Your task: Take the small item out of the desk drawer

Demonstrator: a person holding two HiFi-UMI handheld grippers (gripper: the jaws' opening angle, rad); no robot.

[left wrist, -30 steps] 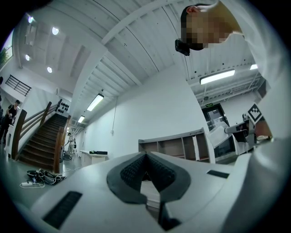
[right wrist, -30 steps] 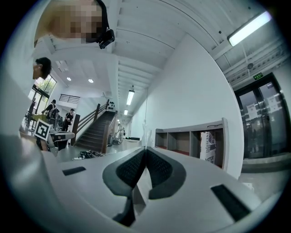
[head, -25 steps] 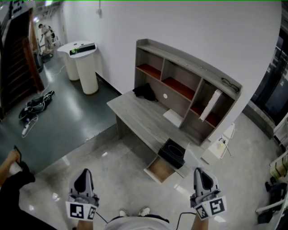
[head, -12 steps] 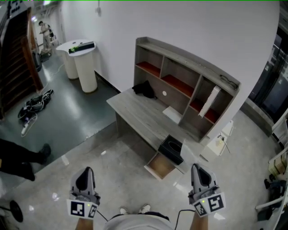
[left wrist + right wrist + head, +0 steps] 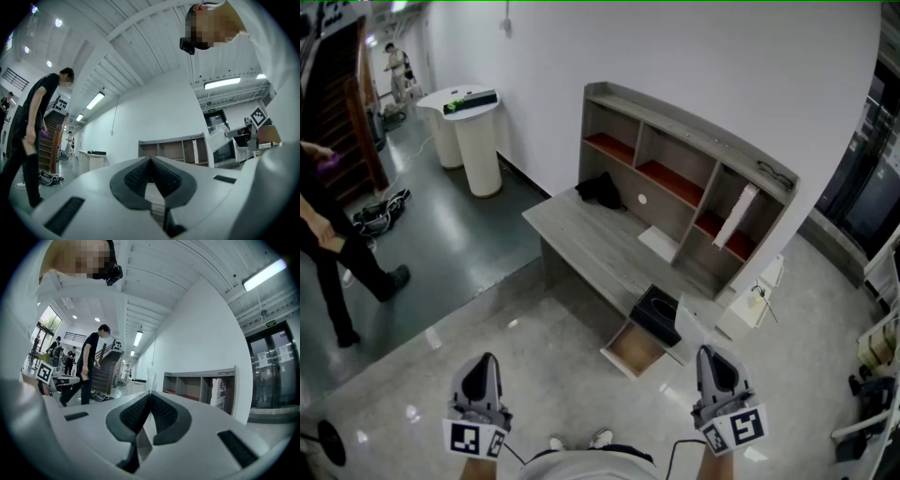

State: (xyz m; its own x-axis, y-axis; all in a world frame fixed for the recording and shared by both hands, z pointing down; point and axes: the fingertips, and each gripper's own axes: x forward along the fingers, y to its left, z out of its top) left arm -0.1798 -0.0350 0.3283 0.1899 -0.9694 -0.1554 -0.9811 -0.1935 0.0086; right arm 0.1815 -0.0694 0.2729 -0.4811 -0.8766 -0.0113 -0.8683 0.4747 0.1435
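Observation:
A grey desk (image 5: 591,234) with a shelf hutch (image 5: 689,178) stands ahead of me on the floor. Its drawer (image 5: 633,349) is pulled out at the near right corner; the inside looks like bare wood and I cannot make out a small item in it. My left gripper (image 5: 480,362) and right gripper (image 5: 713,354) hover low in the head view, well short of the desk, pointing towards it. In the left gripper view the left gripper (image 5: 150,160) has its pads together with nothing between them. The right gripper (image 5: 149,395) is likewise shut and empty.
A black box (image 5: 657,314) sits on the desk just above the drawer. A black cloth (image 5: 602,190) and a white sheet (image 5: 661,242) lie further back. A person (image 5: 333,244) stands at the left, near cables (image 5: 380,208) and a white pedestal table (image 5: 473,131).
A person has walked in and now stands upright at the left edge. Both grippers have stayed almost in place, still shut.

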